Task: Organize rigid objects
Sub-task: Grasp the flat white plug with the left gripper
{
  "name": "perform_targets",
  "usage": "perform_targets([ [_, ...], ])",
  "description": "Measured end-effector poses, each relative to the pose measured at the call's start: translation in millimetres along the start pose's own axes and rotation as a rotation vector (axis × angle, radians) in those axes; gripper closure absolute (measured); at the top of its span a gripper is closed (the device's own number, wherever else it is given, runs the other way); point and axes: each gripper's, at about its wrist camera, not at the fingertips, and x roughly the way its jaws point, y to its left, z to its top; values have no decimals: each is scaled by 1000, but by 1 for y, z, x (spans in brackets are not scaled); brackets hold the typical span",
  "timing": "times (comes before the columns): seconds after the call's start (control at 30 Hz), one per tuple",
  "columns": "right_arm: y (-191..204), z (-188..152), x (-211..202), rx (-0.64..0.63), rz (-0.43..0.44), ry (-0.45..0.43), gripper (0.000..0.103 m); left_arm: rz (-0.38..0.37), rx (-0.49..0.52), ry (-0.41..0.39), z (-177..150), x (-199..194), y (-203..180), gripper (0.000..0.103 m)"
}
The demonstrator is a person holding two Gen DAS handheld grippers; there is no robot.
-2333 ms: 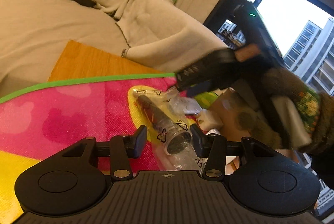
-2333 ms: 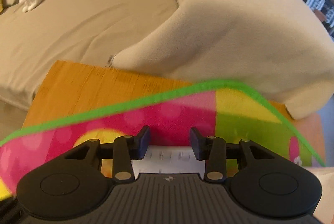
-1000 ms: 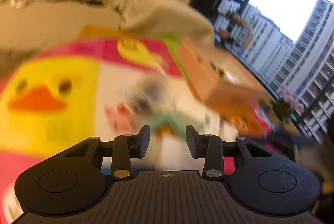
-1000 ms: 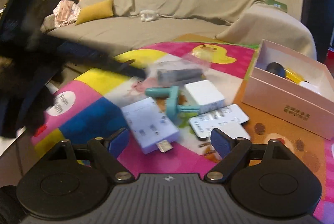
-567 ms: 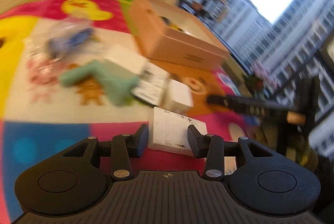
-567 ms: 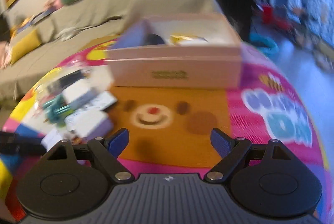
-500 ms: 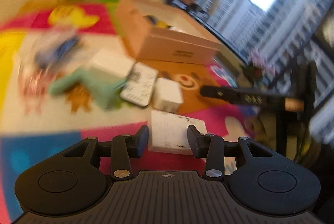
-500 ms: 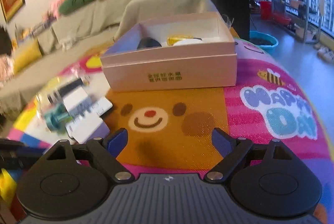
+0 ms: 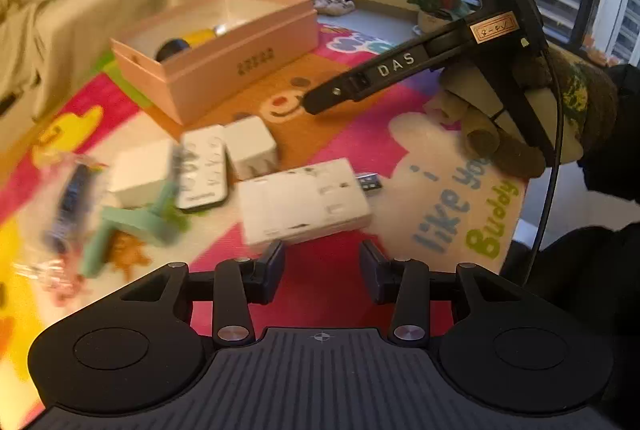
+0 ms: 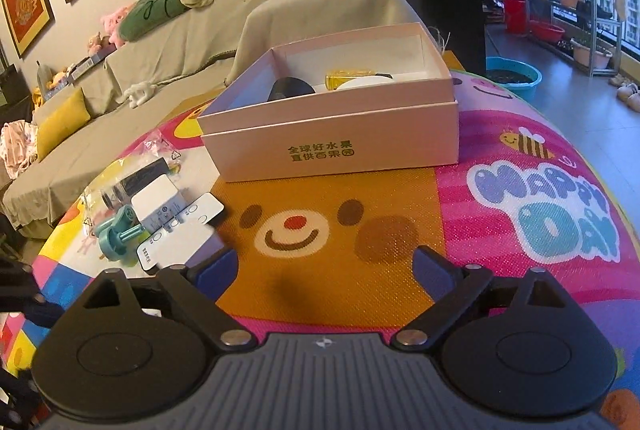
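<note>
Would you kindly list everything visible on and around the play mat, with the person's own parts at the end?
Open pink cardboard box: one, pink, far side of mat, holding a black, a yellow and a white item.
White multi-port hub with USB plug: one, white, on mat ahead of left gripper.
White remote control: one, white, left of hub.
White cube adapters: two, white, either side of remote.
Teal plastic tool: one, teal, beside the remote.
Bagged dark cylinder: one, clear bag, mat's left edge.
Cartoon foam play mat: one, multicoloured.
Covered sofa: one, beige, behind.
Left gripper: narrowly open, empty.
Right gripper: wide open, just been opening, empty.
Gloved hand: one, holding right gripper.
</note>
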Motion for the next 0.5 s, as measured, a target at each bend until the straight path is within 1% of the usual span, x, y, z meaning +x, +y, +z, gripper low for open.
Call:
perform_targets([
  [0.03, 0, 0, 0, -1, 0, 0, 8, -19, -9, 3, -1, 3, -2, 56],
  [0.1, -1, 0, -1, 0, 2, 0, 8, -35, -1, -9, 1, 7, -7, 41],
  [0.13, -1, 0, -1, 2, 4, 0, 8, -44, 4, -10, 2, 8, -10, 39],
  [0.27, -1, 0, -1, 6, 12, 1, 6, -144, 1, -13, 7, 10, -18, 37],
  [0.33, -2, 0, -1, 10, 16, 0, 6, -173, 9, -13, 9, 9, -21, 38],
  [0.37, -2, 0, -2, 13, 19, 0, 6, -182, 14, -18, 10, 6, -22, 40],
  [0.43, -3, 0, -2, 20, 25, -2, 6, -172, 11, -50, 14, -3, -18, 41],
  [0.5, -5, 0, -2, 29, 33, -3, 6, -131, -26, -91, 19, -13, -7, 41],
])
